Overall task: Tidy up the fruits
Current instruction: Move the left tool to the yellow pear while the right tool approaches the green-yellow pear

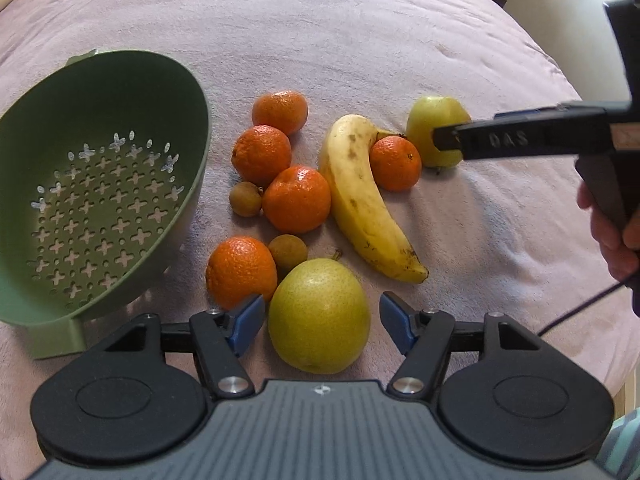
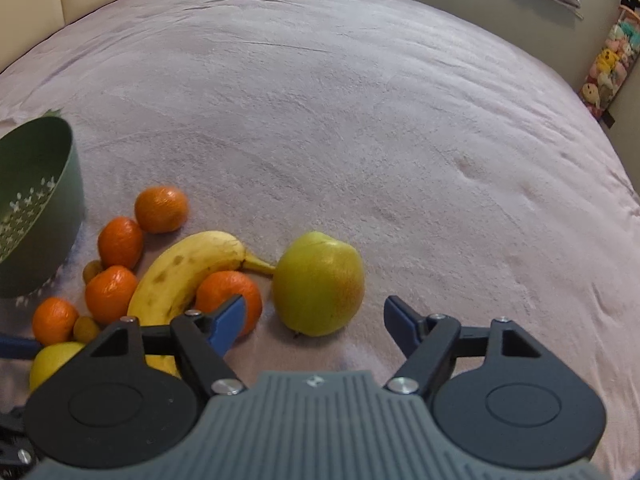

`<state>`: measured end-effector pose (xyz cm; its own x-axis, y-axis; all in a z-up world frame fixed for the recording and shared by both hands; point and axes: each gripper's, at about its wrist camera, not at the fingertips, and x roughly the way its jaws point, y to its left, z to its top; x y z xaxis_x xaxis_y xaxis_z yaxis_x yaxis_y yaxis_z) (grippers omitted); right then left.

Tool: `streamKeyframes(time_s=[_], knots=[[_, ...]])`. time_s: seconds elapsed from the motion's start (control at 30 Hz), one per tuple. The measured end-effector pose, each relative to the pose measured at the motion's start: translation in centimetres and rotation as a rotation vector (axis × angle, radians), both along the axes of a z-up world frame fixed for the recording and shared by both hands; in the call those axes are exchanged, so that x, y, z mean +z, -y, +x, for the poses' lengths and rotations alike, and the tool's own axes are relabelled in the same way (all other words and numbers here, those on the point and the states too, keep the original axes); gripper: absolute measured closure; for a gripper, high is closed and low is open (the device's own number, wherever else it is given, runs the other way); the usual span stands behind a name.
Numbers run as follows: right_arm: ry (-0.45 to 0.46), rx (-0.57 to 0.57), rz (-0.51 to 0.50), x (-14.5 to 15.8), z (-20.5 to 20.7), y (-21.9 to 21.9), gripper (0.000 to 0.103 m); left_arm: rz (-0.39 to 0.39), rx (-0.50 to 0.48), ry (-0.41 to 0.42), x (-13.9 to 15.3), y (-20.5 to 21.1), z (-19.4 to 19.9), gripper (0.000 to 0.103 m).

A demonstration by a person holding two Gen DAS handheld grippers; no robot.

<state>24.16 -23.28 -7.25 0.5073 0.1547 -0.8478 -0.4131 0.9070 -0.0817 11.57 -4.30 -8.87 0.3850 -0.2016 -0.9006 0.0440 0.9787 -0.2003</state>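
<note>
A large green-yellow pear [image 1: 318, 316] lies on the blanket between the blue fingertips of my left gripper [image 1: 322, 320], which is open; a gap shows at the right pad. A yellow-green apple [image 2: 318, 284] lies just ahead of my right gripper [image 2: 316, 320], also open and not touching it. In the left wrist view a black finger [image 1: 520, 140] of the right gripper crosses in front of the apple [image 1: 432, 116]. Between the two fruits lie a banana [image 1: 360, 200], several mandarins [image 1: 296, 200] and two small brown fruits [image 1: 245, 199]. An empty green colander [image 1: 192, 92] stands to the left.
Everything rests on a pale pink blanket [image 2: 360, 120] covering a bed. A person's hand [image 1: 612, 232] grips the right tool's handle at the right edge, a cable trailing below it. Stuffed toys [image 2: 608, 68] hang at the far right wall.
</note>
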Motion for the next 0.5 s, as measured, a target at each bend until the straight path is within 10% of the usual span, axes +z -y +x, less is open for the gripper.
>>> streamKeyframes(time_s=[0.5], knots=[[-0.073,-0.064,0.030,-2.4,2.8,-0.2,0.036,0.100,-0.074,-0.042,-0.4,1.9,1.4,0.021]])
